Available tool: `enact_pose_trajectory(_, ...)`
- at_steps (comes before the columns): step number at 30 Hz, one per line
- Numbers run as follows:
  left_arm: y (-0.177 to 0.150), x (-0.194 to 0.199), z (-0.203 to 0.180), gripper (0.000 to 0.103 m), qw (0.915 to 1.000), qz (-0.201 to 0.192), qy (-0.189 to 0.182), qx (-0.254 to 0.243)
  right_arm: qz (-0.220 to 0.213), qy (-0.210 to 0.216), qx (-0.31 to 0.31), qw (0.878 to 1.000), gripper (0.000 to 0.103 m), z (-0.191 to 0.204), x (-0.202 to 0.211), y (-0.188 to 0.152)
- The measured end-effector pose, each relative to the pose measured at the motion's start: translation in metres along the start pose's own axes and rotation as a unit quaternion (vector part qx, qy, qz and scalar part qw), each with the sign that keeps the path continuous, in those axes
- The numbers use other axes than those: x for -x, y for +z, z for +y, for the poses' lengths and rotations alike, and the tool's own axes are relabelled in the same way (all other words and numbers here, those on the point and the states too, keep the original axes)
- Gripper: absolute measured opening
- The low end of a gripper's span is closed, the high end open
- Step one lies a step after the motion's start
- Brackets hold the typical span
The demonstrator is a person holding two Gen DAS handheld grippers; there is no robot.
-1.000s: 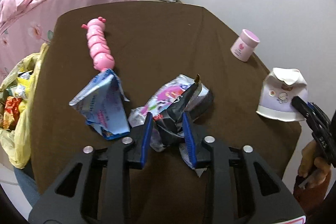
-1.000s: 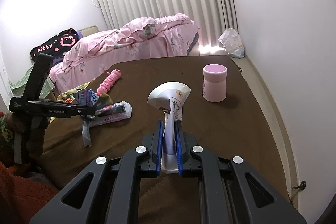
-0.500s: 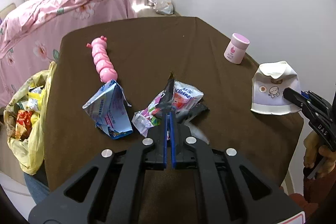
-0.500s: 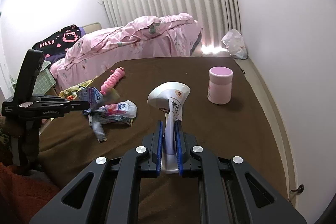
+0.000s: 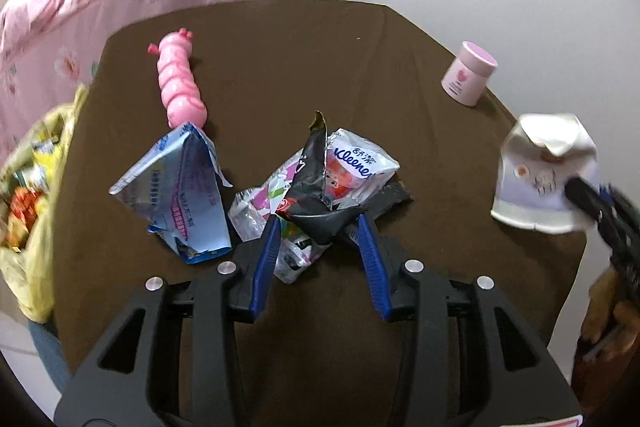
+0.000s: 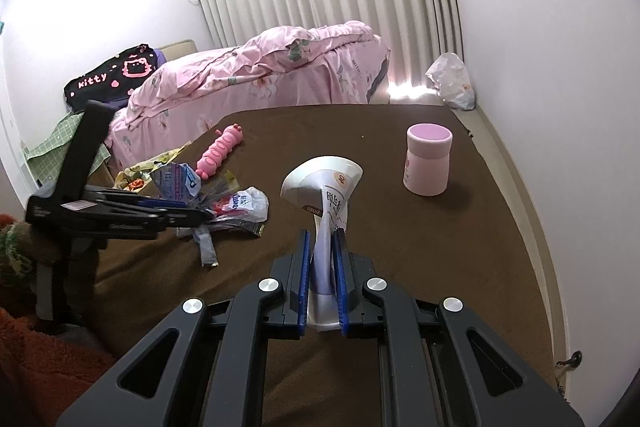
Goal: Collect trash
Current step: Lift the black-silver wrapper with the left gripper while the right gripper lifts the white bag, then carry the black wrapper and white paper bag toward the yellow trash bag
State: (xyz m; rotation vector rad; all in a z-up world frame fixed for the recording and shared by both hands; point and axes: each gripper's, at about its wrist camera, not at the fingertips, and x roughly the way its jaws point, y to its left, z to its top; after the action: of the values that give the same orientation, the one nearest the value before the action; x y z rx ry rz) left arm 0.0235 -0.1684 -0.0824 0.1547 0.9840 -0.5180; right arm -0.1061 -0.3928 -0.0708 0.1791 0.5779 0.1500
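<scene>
Left tool (image 5: pixel 318 233): jaws are held wide apart, one on either side of a crumpled black wrapper (image 5: pixel 316 195); nothing is gripped. The wrapper is heaped with a Kleenex tissue pack (image 5: pixel 358 169) and a pink-and-white printed packet (image 5: pixel 264 201) near the front middle of the brown desk (image 5: pixel 280 67). Whether the blue pads touch the black wrapper cannot be told.

A torn pale-blue packet (image 5: pixel 184 193) is seen lying just left of the heap, apart from it. A pink caterpillar toy (image 5: pixel 180 85) is noted behind the blue packet, its lower end just beside the packet's peak.

Right tool (image 6: pixel 322 277): jaws are closed on a flattened white paper cup (image 6: pixel 326 195), which is pinched at its lower part, the wide mouth standing up beyond the fingertips. In the left wrist view the cup is seen at the right edge of the desk.

A pink jar (image 6: pixel 427 165) is seen upright at the far right of the desk, well apart from the trash heap. A yellow bag (image 5: pixel 30 195) holding mixed wrappers is seen off the left edge of the desk.
</scene>
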Motion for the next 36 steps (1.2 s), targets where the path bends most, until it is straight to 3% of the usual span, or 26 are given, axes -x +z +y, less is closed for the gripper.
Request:
enact_pose_trajectory(3,0.004,0.004,0.007,0.038,0.9996,-0.004,-0.019,0.022,0.000,0.000,-0.001,1.000,0.012,0.000,0.000,0.000)
enact_pose_trajectory(5,0.006,0.008,0.006,0.038,0.9996,-0.018,-0.012,0.016,0.000,0.002,-0.003,1.000,0.012,0.000,0.000,0.000)
enact_pose_trajectory(9,0.011,-0.002,0.005,0.036,0.9999,-0.004,-0.001,0.016,0.001,0.002,0.001,1.000,0.012,0.002,-0.001,0.000)
enact_pose_trajectory(10,0.011,-0.002,0.005,0.018,0.9998,-0.005,-0.003,0.019,0.002,0.002,0.004,1.000,0.012,0.003,-0.001,0.000)
enact_pose_trajectory(11,0.011,-0.002,0.006,0.011,0.9997,-0.008,-0.006,0.022,0.003,0.000,0.007,1.000,0.012,0.004,-0.001,0.001)
enact_pose_trajectory(12,0.011,0.001,0.006,0.010,0.9997,-0.012,-0.008,0.020,0.004,-0.001,0.010,1.000,0.012,0.006,0.000,0.001)
enact_pose_trajectory(20,0.005,0.043,0.001,0.007,0.9967,-0.079,-0.007,-0.016,-0.006,0.004,0.023,1.000,0.012,0.017,0.006,0.008)
enact_pose_trajectory(33,-0.006,0.103,0.032,0.007,0.9887,-0.147,-0.026,0.011,-0.029,-0.001,0.059,0.998,0.012,0.042,0.024,0.029)
enact_pose_trajectory(36,-0.009,0.115,0.040,0.007,0.9864,-0.161,-0.024,0.019,-0.034,0.000,0.063,0.997,0.006,0.045,0.027,0.036)
